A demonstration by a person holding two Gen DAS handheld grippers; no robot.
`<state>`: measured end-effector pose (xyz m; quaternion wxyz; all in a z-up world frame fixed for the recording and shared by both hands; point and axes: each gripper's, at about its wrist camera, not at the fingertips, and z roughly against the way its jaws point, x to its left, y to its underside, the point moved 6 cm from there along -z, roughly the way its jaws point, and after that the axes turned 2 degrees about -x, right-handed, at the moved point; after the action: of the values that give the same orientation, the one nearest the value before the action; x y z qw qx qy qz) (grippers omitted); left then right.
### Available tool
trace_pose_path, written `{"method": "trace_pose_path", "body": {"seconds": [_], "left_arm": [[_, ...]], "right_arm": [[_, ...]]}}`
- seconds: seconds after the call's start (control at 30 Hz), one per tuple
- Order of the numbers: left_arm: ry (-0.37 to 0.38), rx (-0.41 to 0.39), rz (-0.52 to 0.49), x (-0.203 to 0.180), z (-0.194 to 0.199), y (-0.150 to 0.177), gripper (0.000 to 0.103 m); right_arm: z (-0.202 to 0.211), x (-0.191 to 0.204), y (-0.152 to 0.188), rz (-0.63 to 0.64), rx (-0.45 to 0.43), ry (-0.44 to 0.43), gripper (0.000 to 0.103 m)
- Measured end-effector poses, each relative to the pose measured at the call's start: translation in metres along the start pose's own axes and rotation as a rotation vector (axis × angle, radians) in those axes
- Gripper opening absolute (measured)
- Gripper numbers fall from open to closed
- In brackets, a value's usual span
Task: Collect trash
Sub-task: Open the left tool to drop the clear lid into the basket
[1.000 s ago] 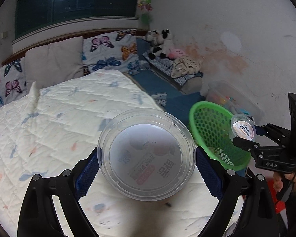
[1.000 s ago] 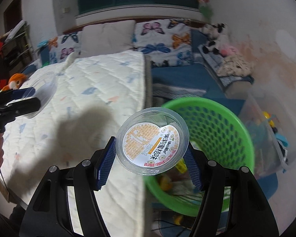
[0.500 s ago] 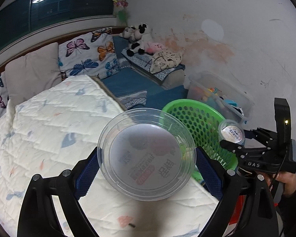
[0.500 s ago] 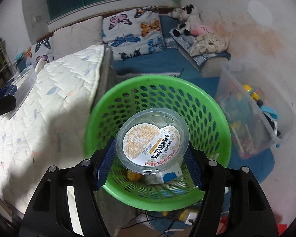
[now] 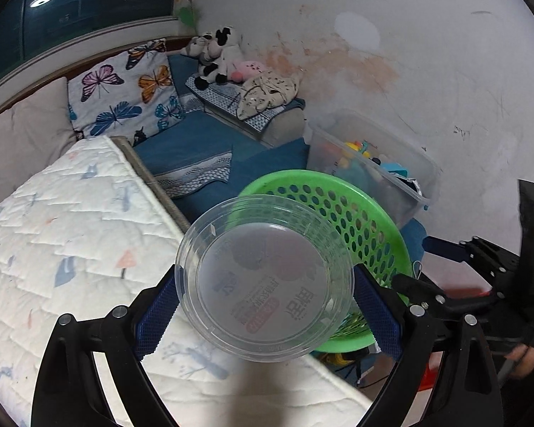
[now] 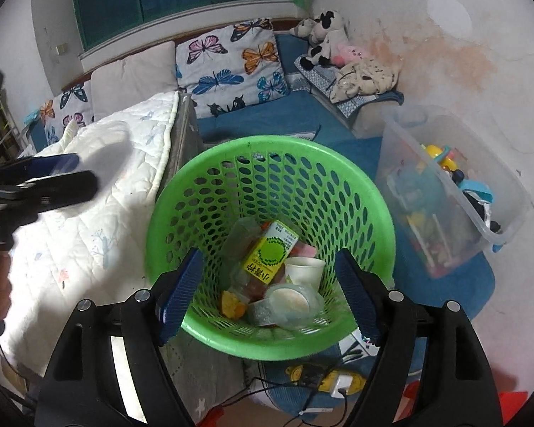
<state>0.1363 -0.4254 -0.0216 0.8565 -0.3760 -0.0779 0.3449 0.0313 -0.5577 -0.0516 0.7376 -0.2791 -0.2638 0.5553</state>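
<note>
A: Where was the trash at that moment?

B: Split between two places. A clear round plastic container [image 5: 265,279], printed label showing through its bottom, was clamped between the blue pads of the left gripper [image 5: 265,295], held above the edge of the white quilted mattress [image 5: 74,235] and just beside the green basket [image 5: 370,220]. The rest lay inside that green basket [image 6: 210,192]: a small clear lidded cup [image 6: 290,304], a yellow-green drink carton [image 6: 270,256], a white paper cup [image 6: 304,270] and some wrappers I couldn't make out.

A: And the right gripper?

B: The right gripper [image 6: 268,295] hung over the basket's mouth with its jaws opening and nothing between the pads; only the basket's contents showed through the gap.

A: Could each gripper be seen from the other camera?

B: Yes. The right gripper's fingers appeared at the right edge of the left view, beyond the basket. The left one showed blurred at the left of the right view, over the mattress.

A: What stood around?

B: A clear storage bin [image 6: 455,192] of toys stood just beside the basket, near the stained wall [image 6: 455,57]. Butterfly pillows [image 6: 231,64] and plush toys [image 6: 324,42] lay further back.
</note>
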Motion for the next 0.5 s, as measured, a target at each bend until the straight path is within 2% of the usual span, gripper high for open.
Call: {"method": "trace_pose_path", "body": {"seconds": [0.5], "left_arm": [[0.046,0.078,0.014,-0.025,-0.036,0.006,0.093]], "right_arm": [[0.02,-0.003,0.017,-0.02,-0.015,-0.009,0.077]]}}
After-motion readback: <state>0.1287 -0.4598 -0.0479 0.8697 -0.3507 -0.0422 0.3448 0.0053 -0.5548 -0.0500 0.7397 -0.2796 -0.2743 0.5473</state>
